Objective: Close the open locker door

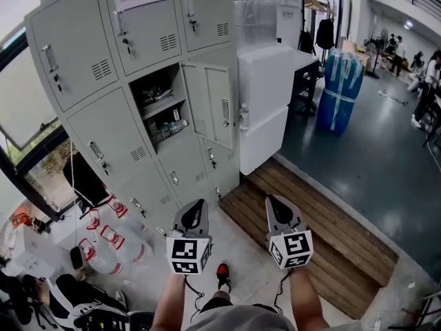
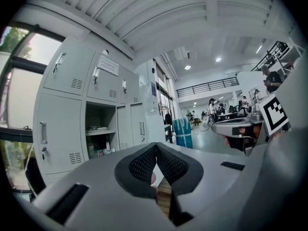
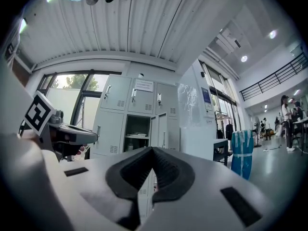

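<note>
A bank of grey lockers (image 1: 83, 61) stands ahead of me. One middle compartment (image 1: 160, 105) is open, with a shelf and small items inside. Its door (image 1: 212, 105) is swung out to the right. My left gripper (image 1: 196, 205) and right gripper (image 1: 276, 201) hover side by side over the floor, well short of the lockers and touching nothing. In the left gripper view the left gripper (image 2: 155, 147) has its jaws shut and empty, with the open compartment (image 2: 100, 129) and door (image 2: 138, 129) far beyond. The right gripper (image 3: 152, 150) is likewise shut and empty, facing the door (image 3: 162, 134).
A white cabinet (image 1: 265, 109) stands against the lockers' right side, close to the open door. A wooden platform (image 1: 324, 226) lies on the floor to the right, a blue wrapped bundle (image 1: 341, 88) beyond it. Large water bottles (image 1: 110, 243) sit at lower left. People are at far right.
</note>
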